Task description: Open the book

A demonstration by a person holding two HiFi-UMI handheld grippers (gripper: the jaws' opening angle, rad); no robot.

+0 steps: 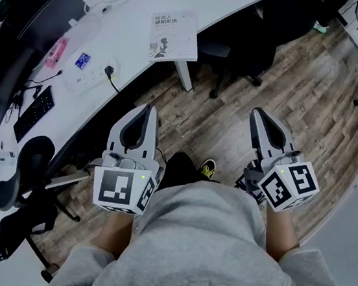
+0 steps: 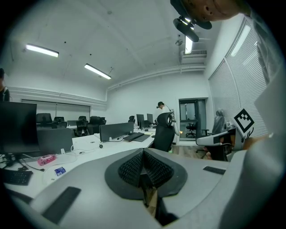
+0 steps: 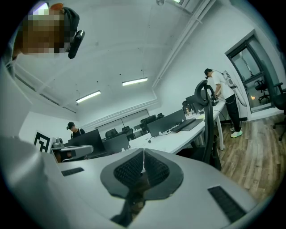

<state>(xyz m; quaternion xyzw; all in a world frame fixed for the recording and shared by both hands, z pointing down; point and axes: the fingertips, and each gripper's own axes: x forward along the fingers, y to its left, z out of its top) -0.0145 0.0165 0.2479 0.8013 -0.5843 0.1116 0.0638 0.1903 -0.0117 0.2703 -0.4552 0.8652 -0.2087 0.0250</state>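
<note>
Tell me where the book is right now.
In the head view, the book lies closed near the front edge of the white desk, upper centre, ahead of the left gripper and right of the power strip.

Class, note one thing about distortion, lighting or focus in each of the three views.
Head view: wide lens bows the floor planks, light even. Left gripper view: black corners, ceiling lamp glares. Right gripper view: the shut right claw looms large and slightly soft.
</note>
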